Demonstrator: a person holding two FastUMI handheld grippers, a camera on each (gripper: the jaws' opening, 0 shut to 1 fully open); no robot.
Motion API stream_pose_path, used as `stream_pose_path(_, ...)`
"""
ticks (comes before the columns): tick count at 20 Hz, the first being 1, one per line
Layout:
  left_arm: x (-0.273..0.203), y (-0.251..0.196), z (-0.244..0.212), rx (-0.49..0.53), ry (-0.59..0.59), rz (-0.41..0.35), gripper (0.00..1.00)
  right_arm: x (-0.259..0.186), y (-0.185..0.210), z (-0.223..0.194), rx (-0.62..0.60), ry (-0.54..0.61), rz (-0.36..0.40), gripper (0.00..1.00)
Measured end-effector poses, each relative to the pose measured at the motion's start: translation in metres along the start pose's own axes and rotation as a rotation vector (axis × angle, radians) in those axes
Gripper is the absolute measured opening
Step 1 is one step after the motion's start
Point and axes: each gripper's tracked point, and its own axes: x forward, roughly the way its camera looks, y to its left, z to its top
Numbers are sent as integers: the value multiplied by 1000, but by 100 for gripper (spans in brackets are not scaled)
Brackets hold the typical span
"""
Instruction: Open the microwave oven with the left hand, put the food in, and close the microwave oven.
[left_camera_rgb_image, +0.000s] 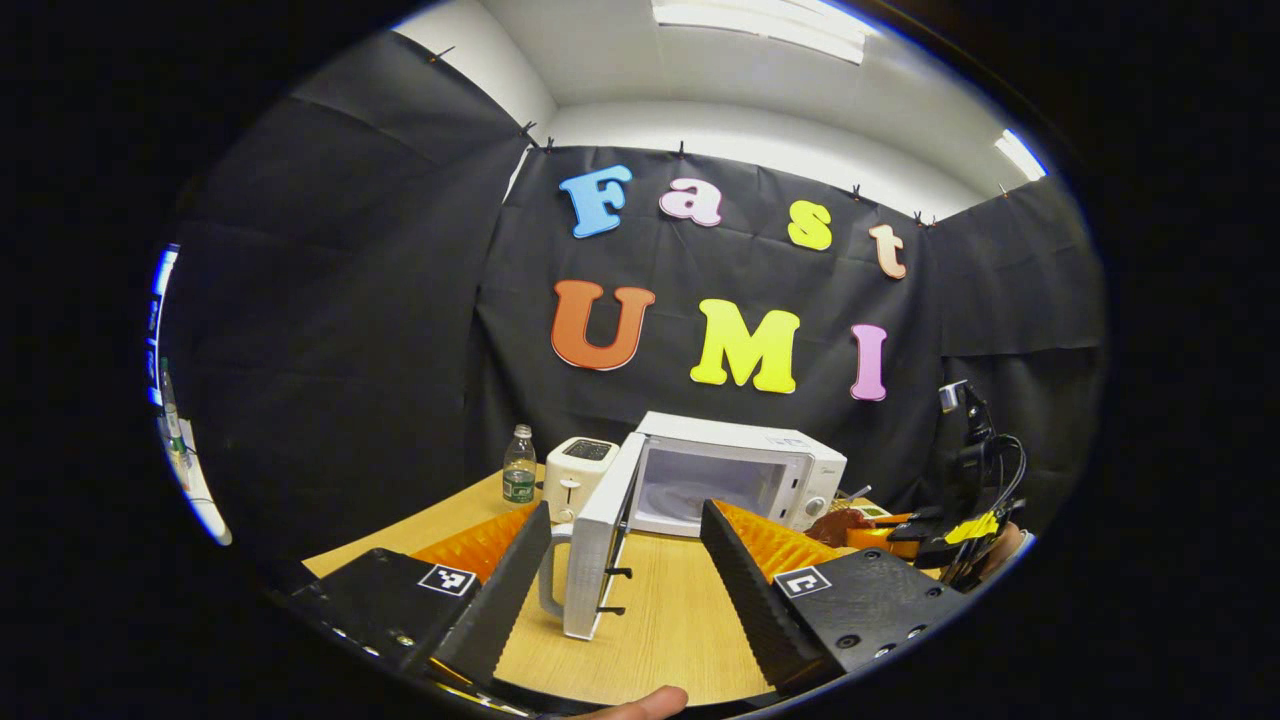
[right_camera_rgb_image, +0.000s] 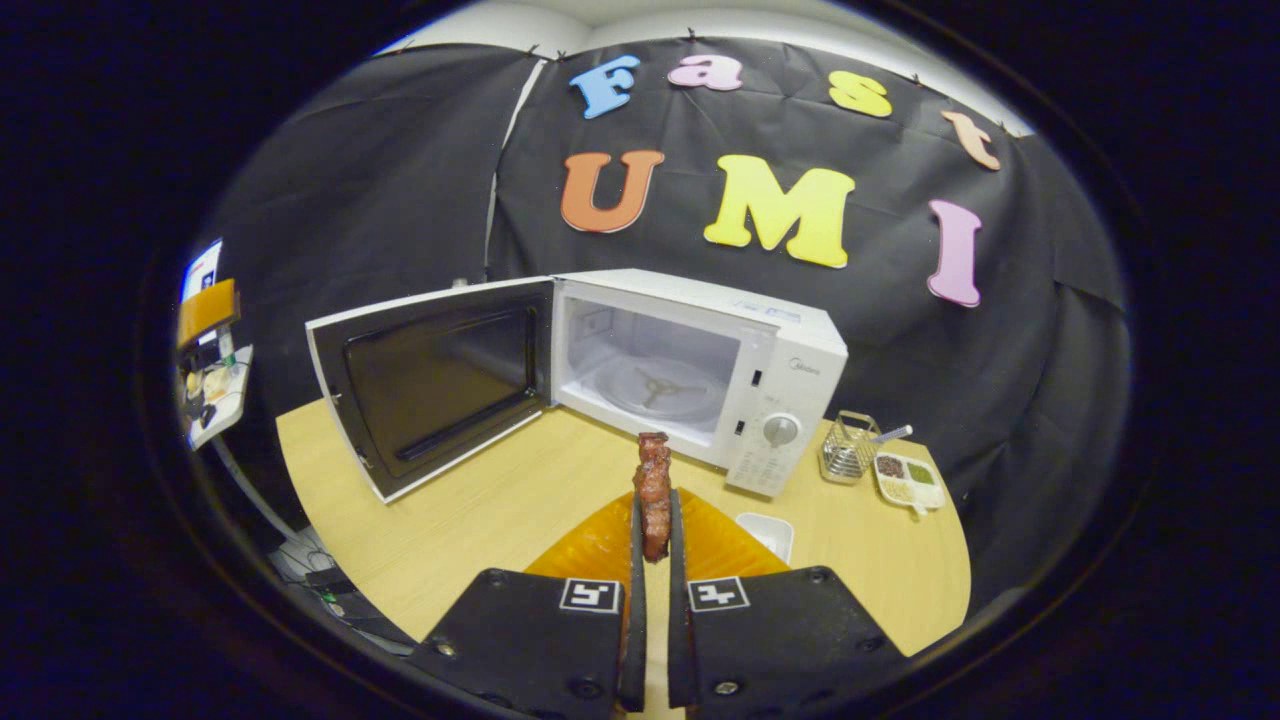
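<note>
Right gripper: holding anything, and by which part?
Yes. The right gripper is shut on the piece of meat, clamping its lower end; the rest sticks up above the fingertips.

Your open microwave door (left_camera_rgb_image: 592, 560) is hiding the toaster's (left_camera_rgb_image: 578, 472) lower part, and your right gripper (right_camera_rgb_image: 652, 545) is covering the meat's (right_camera_rgb_image: 654, 478) lower end.

Both views toward microwave (left_camera_rgb_image: 735, 470), right nearer

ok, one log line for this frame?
microwave door: open | left gripper: open, empty | right gripper: shut on food, outside the oven | turntable: bare
</note>
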Motion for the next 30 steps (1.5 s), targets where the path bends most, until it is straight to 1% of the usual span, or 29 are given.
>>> stream_pose_path(3,2,12,7,20,-18,14,92,29,22,1,-6,2,-2,11)
stream_pose_path(7,10,17,8,24,-19,1,92,74,37,16,58,-23,-19,12)
stream_pose_path(10,17,13,9,38,-32,-25,92,114,40,34,159,-62,-63,12)
stream_pose_path(13,22,16,10,52,-46,-33,92,156,48,47,274,-87,-83,11)
stream_pose_path(16,27,14,5,46,-33,-46,92,192,52,59,360,-123,-98,11)
stream_pose_path(18,30,16,5,61,-28,-39,92,210,48,70,441,-168,-109,12)
stream_pose_path(20,34,23,6,80,-30,-12,92,228,37,77,540,-200,-143,12)
stream_pose_path(23,41,25,2,107,-27,21,92,257,13,72,728,-204,-243,12)
stream_pose_path(25,47,19,-5,115,-13,16,92,280,2,65,868,-213,-279,12)
stream_pose_path(27,53,17,-12,118,8,17,92,305,2,54,969,-181,-283,12)
stream_pose_path(28,55,16,-15,120,15,19,92,316,4,50,1009,-168,-263,12)
stream_pose_path(29,57,17,-16,122,21,22,92,323,7,55,1045,-183,-245,12)
stream_pose_path(30,58,17,-19,124,27,23,92,329,6,56,1072,-190,-245,12)
